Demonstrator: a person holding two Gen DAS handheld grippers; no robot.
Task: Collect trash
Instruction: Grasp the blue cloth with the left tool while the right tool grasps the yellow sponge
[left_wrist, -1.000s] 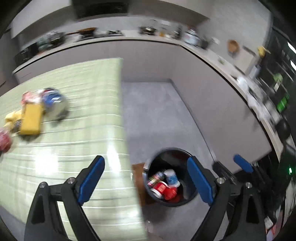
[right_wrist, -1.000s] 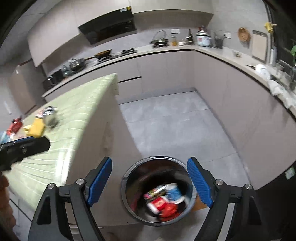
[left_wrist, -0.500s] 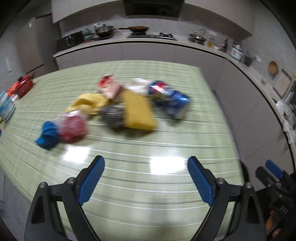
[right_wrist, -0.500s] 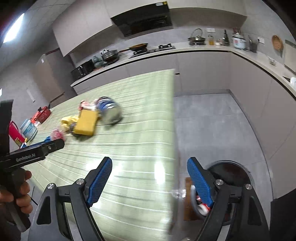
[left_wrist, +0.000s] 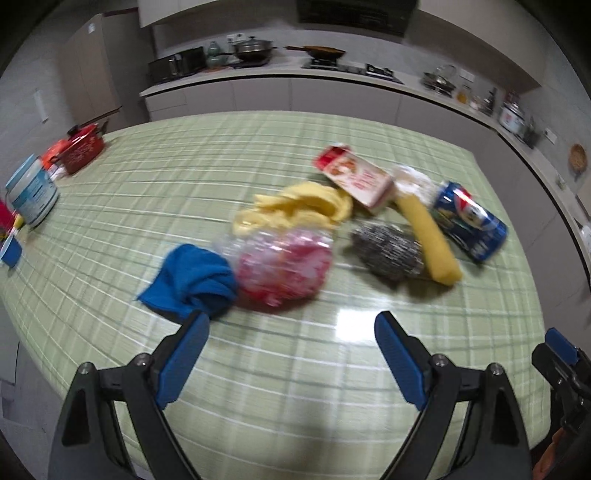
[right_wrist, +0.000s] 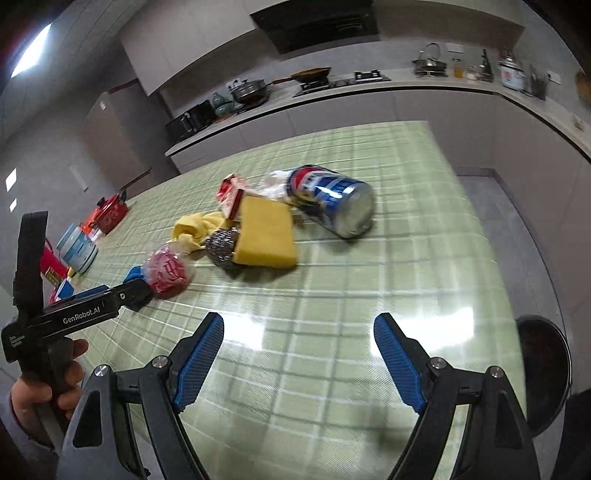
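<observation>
Trash lies clustered mid-way across the green checked tablecloth (left_wrist: 295, 369): a blue cloth (left_wrist: 192, 280), a pink crumpled plastic wrapper (left_wrist: 284, 266), a steel wool scourer (left_wrist: 388, 251), a yellow sponge block (right_wrist: 266, 232) and a blue dented drink can (right_wrist: 332, 199). Left gripper (left_wrist: 291, 350) is spread, empty; the blue cloth sits just ahead of its left finger. Right gripper (right_wrist: 299, 350) is likewise spread, empty, well short of the pile. The can's long axis runs diagonally toward the right gripper. Judgement: left hand is nearer the cloth and wrapper. Black bin (right_wrist: 543, 369) stands at right, below the table edge.
</observation>
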